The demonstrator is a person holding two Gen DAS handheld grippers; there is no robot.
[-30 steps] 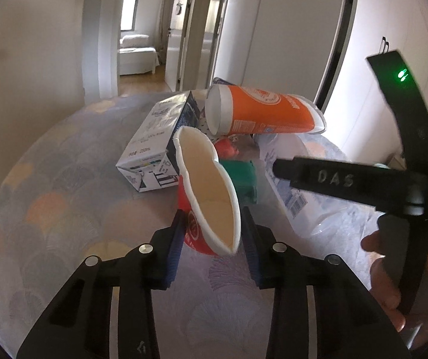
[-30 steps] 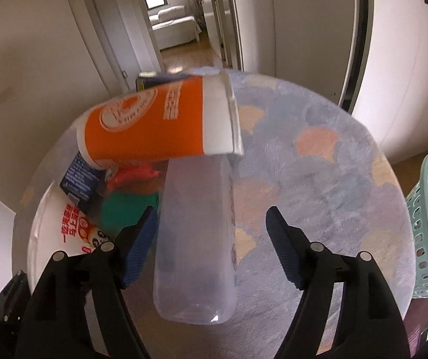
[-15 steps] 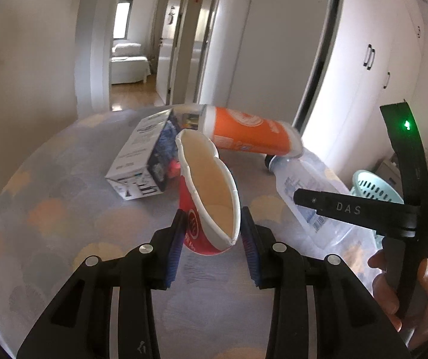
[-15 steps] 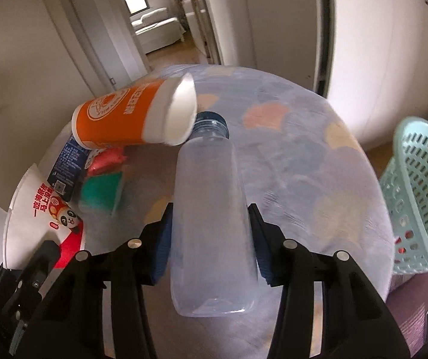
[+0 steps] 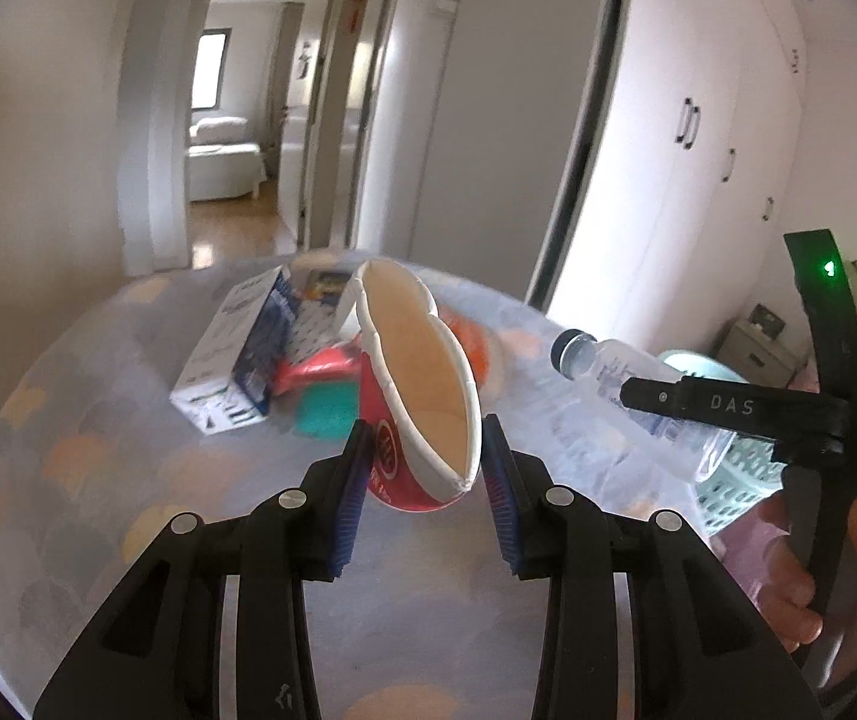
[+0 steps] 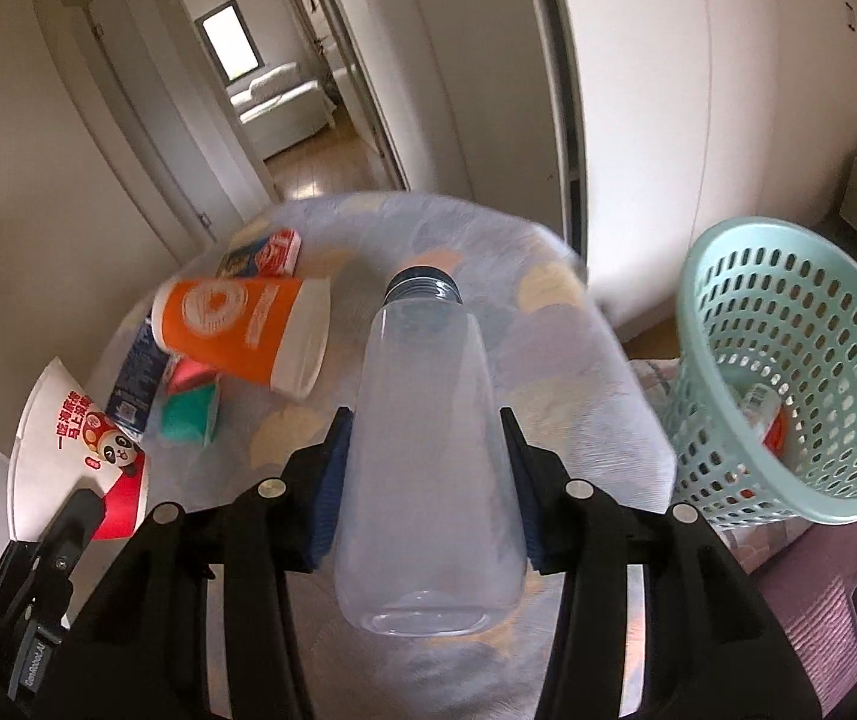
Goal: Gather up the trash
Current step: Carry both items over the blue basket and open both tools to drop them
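Two grippers each grip trash above the bench (image 6: 578, 324): the left gripper (image 5: 425, 483) squeezes a flattened red paper cup (image 5: 422, 414), the right gripper (image 6: 425, 480) clamps a clear plastic bottle (image 6: 428, 450). Farther left lie an orange cup (image 6: 242, 333) and cartons; the mint basket (image 6: 788, 372) stands right.

**Soft daylight, fisheye warp and motion blur**

Daylight is coming from a bright window (image 5: 210, 69) at the far end of the hallway, blowing out to white in both views. The room is looking evenly, softly lit, with faint shadows. Straight door frames are bowing toward the dark rounded corners. The tabletop (image 6: 572, 324) clutter is smearing with motion blur, while the near black fingers are staying sharp.
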